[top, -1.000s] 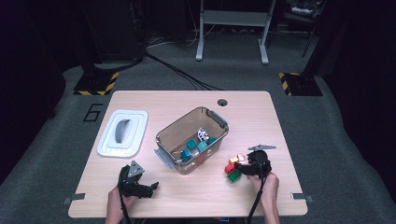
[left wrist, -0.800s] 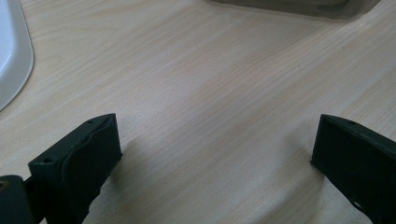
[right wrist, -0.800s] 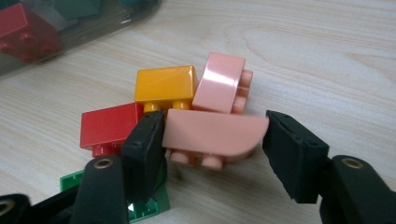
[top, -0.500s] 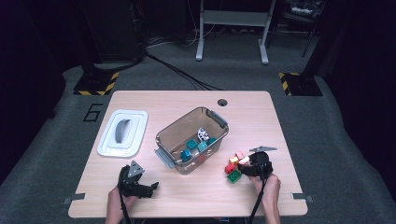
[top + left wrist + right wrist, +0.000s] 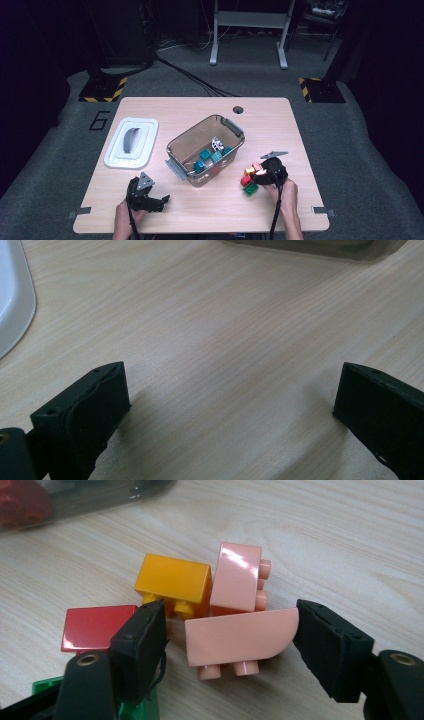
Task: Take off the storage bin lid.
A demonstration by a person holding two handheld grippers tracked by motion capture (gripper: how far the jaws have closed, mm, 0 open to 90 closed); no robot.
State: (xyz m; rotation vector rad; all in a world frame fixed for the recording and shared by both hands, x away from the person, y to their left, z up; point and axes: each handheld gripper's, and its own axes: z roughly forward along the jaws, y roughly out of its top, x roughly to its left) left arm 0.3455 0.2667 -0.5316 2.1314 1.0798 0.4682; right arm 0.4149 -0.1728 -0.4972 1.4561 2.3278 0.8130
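Nearest the person, the left tongs [image 5: 159, 200] rest low on the counter [image 5: 210, 215] close to its front edge, spread wide with nothing but bare wood between the jaws; in the left gripper view, open wood runs ahead toward twelve o'clock, with the rim of the white lid [image 5: 12, 300] cut off at ten o'clock and the base of the clear bin [image 5: 320, 247] cut off at one o'clock. The left hand [image 5: 122, 220] comes in from the bottom edge, and the tongs point toward three o'clock along the front edge. At the right, the right hand [image 5: 287, 192] holds the right tongs [image 5: 230, 630] aimed toward nine o'clock at a small pile of blocks lying on the counter at five o'clock from the bin. Its jaws have just been opening a little; they stand around a pink rounded block [image 5: 240, 635], the right jaw touching or nearly touching its curved end, the left jaw with a thin gap, so no pinch shows. Behind it lie a pink block [image 5: 236, 577] and an orange block [image 5: 175, 580], at nine o'clock a red block [image 5: 95, 627], and a green block [image 5: 45, 686] mostly hidden under the left jaw. Further back, the bin [image 5: 172, 150] holds teal blocks [image 5: 206, 156], hard to tell apart through its wall, and bare counter lies beyond it.
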